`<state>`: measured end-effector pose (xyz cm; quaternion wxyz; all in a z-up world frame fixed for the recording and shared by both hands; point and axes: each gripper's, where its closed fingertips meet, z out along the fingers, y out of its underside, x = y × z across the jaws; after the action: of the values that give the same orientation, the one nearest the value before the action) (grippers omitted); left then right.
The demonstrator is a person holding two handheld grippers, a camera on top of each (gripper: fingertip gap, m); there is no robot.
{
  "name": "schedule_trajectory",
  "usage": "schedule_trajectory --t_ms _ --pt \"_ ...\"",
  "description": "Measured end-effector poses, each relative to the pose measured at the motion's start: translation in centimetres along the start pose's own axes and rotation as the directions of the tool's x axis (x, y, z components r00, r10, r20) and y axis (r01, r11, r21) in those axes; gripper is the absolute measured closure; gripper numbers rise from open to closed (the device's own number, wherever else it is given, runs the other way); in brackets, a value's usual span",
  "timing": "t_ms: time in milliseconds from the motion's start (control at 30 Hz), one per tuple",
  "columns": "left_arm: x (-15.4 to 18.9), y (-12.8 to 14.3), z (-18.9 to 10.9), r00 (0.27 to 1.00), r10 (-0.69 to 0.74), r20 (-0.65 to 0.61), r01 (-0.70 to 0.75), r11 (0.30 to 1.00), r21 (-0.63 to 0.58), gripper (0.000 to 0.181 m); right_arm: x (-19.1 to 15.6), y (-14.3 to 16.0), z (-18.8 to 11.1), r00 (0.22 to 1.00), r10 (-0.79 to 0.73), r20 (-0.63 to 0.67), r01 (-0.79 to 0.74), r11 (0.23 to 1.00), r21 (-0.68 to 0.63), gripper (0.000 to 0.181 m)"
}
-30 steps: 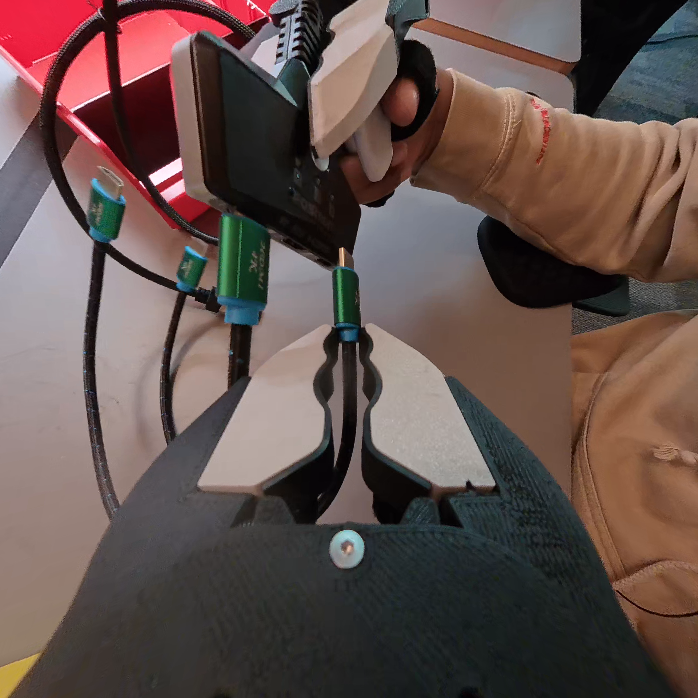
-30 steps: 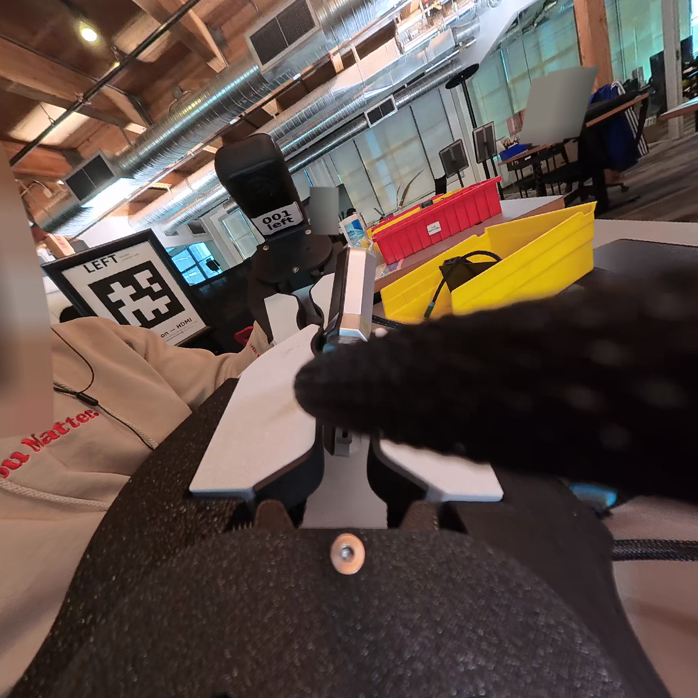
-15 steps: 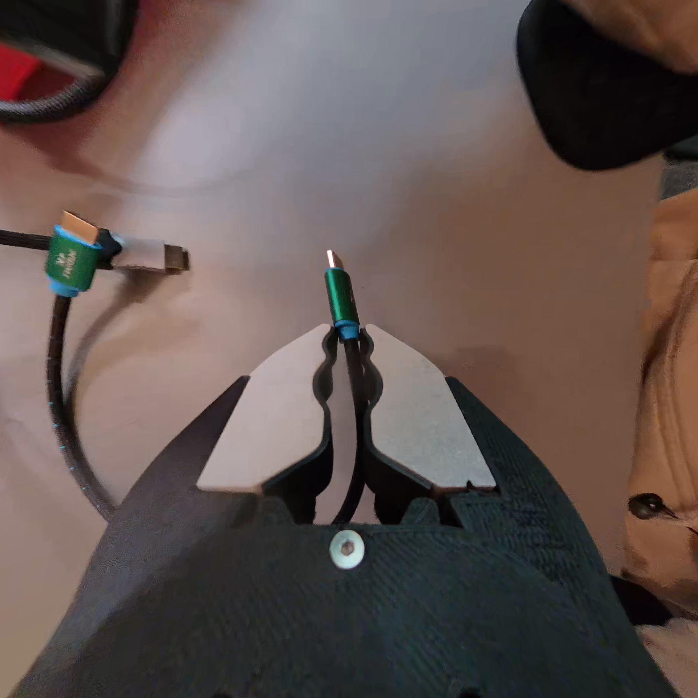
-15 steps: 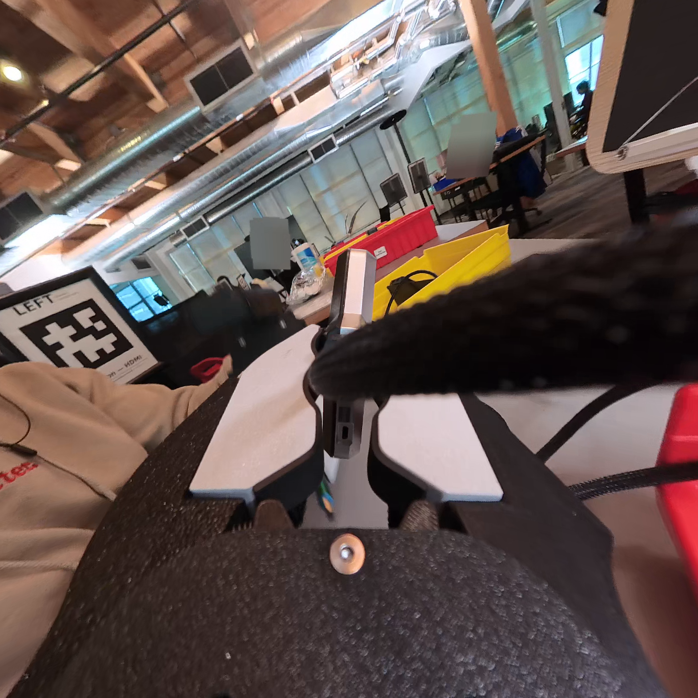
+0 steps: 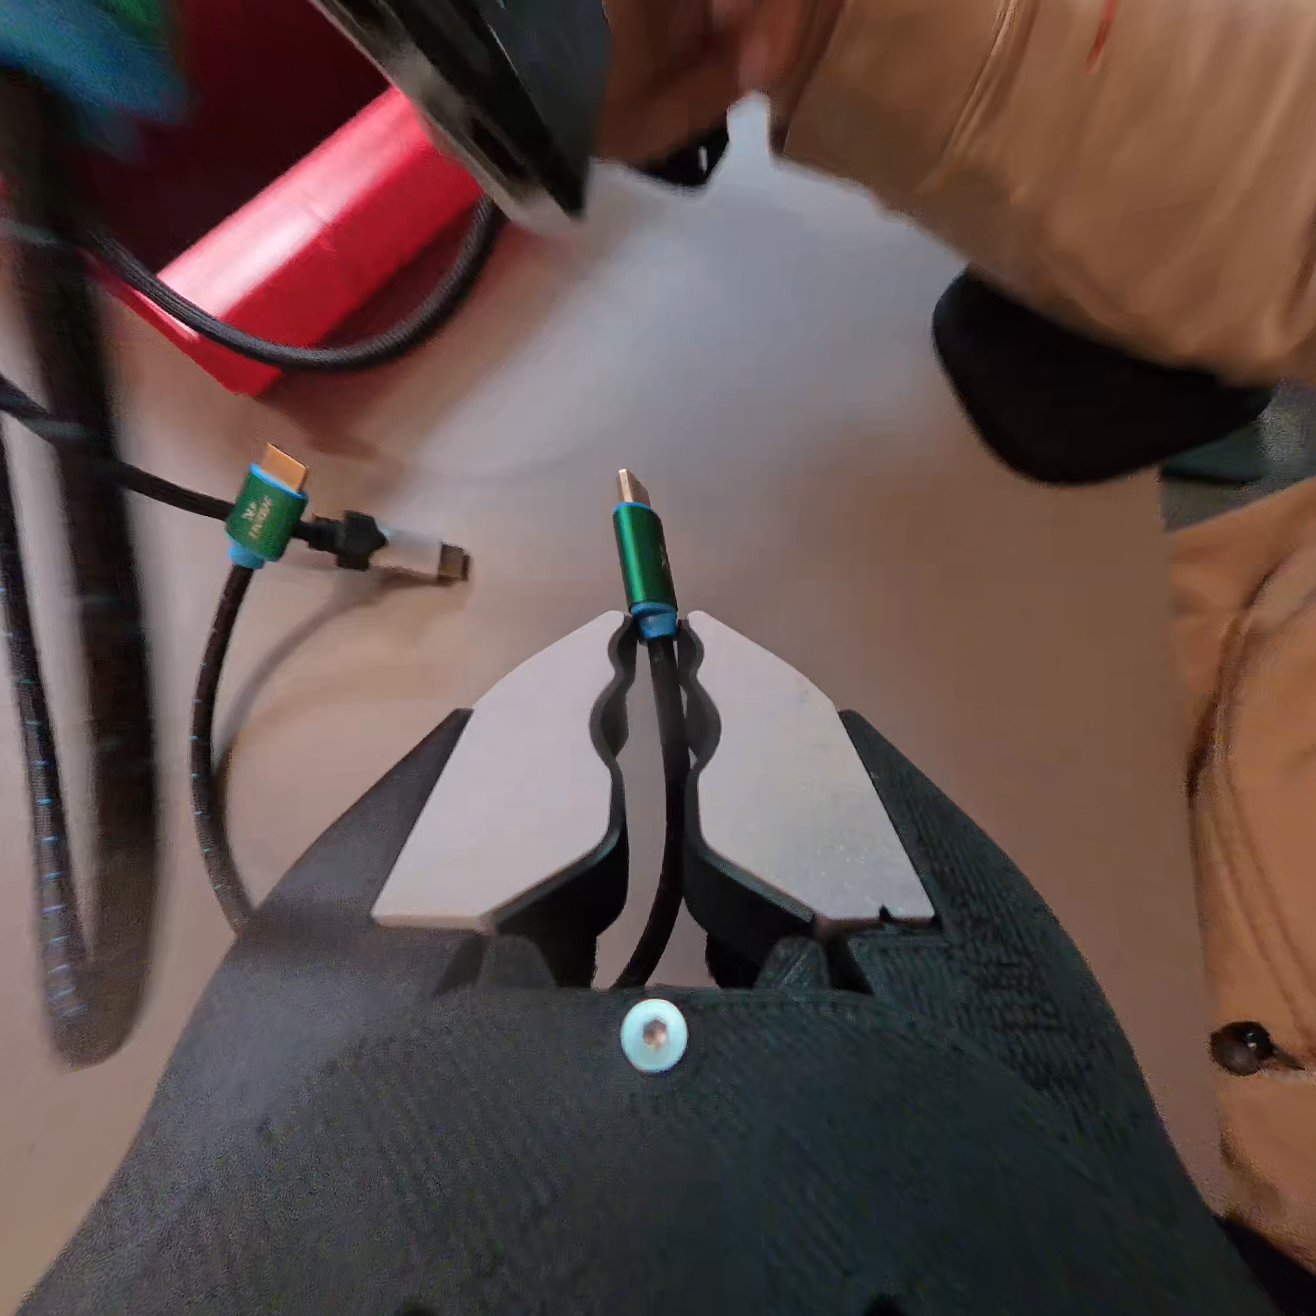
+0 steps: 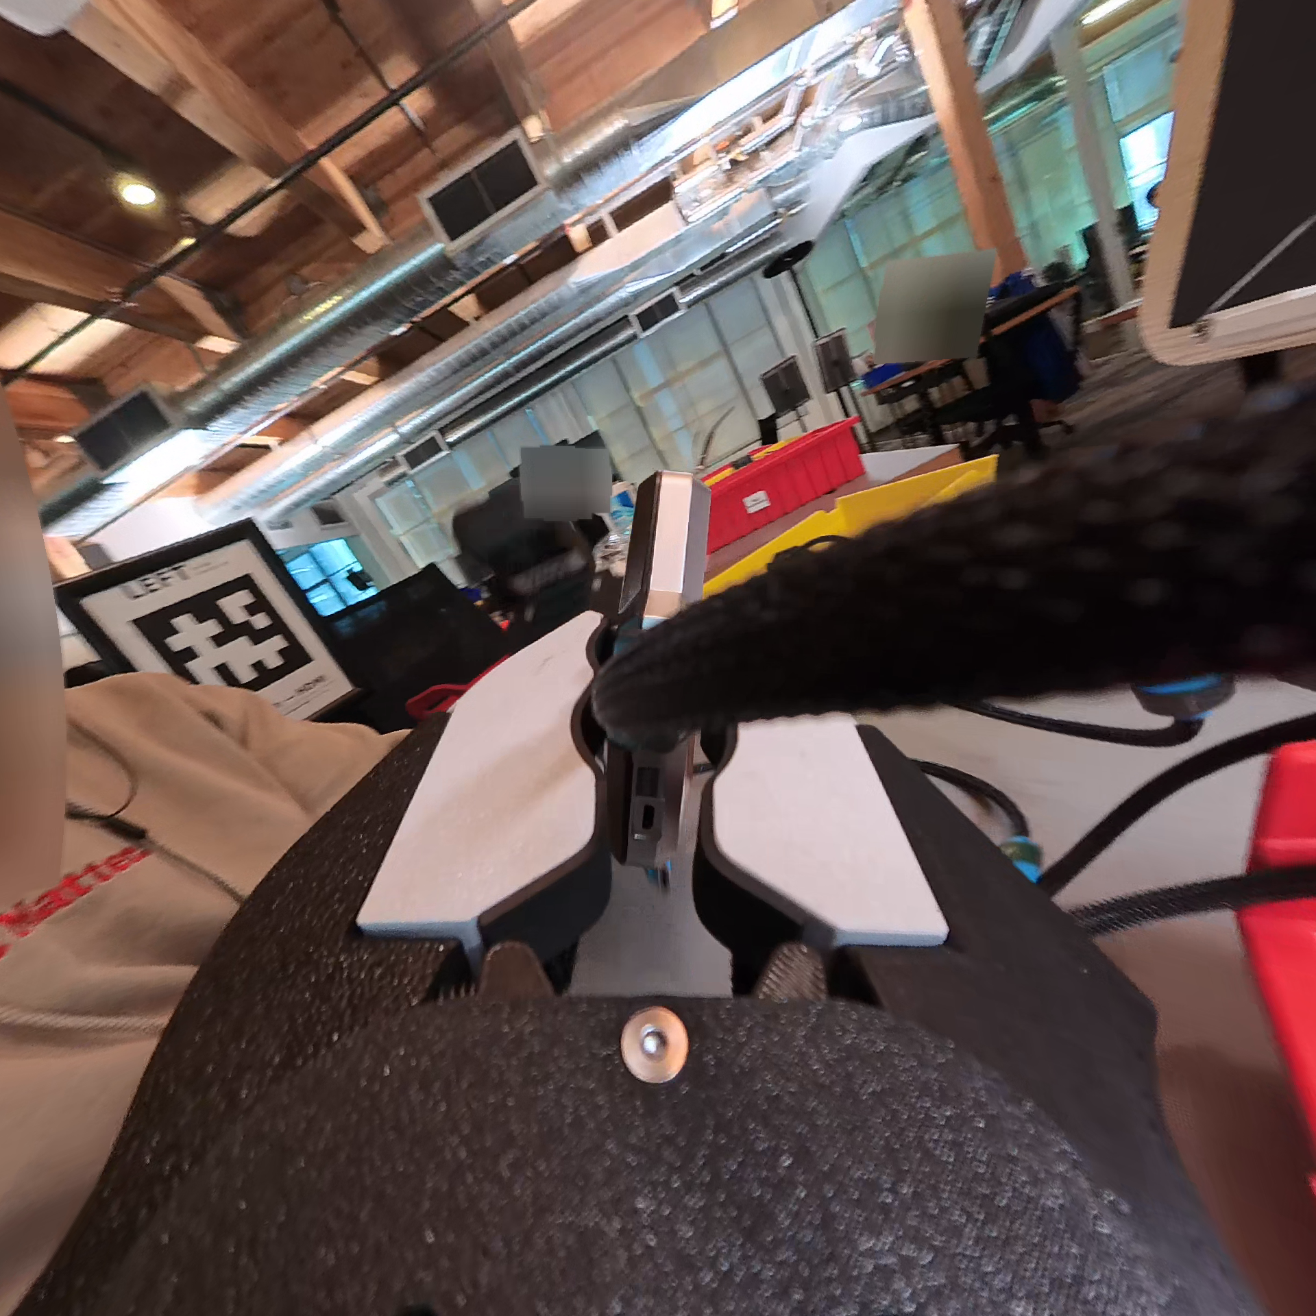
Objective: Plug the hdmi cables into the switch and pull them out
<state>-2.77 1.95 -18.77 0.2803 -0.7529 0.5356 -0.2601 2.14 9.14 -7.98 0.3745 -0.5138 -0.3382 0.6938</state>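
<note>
My left gripper (image 5: 655,623) is shut on a black braided HDMI cable (image 5: 662,769) just behind its green plug (image 5: 644,559), which points forward with its gold tip free above the table. My right gripper (image 6: 651,644) is shut on the HDMI switch (image 6: 666,562), a thin silver and black box held on edge. The switch also shows blurred at the top of the left wrist view (image 5: 498,121), apart from the plug. A thick braided cable (image 6: 961,605) hangs across the right gripper. A second green plug (image 5: 267,516) lies on the table at the left.
A red bin (image 5: 313,235) stands at the back left with cables draped over it. A silver plug (image 5: 409,559) lies beside the loose green one. A person's tan sleeve (image 5: 1032,164) fills the upper right. Red and yellow bins (image 6: 904,491) stand on the table beyond the switch.
The plug in my left gripper was at the switch's port one second ago and is now clear of it. The left gripper swung away, and the switch now shows again at the top.
</note>
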Motion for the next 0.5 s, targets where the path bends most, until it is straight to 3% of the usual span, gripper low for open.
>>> schedule_trajectory --t_ms 33,333,500 --pt "0.0 -0.7 -1.0 1.000 -0.010 0.000 0.010 0.999 0.046 0.170 -0.2 0.1 0.0 1.000 0.002 0.017 -0.002 1.000 -0.004 0.159" --pt "1.9 -4.1 -7.6 1.000 -0.005 0.008 0.003 0.976 0.219 0.170 -1.9 -0.3 -0.1 0.985 0.041 0.167 -0.051 0.997 0.051 0.159" --pt "2.1 -5.0 -8.0 0.995 -0.024 0.101 0.003 0.979 0.202 0.170 -3.1 -2.1 0.1 0.969 0.072 0.238 -0.111 0.982 0.155 0.159"
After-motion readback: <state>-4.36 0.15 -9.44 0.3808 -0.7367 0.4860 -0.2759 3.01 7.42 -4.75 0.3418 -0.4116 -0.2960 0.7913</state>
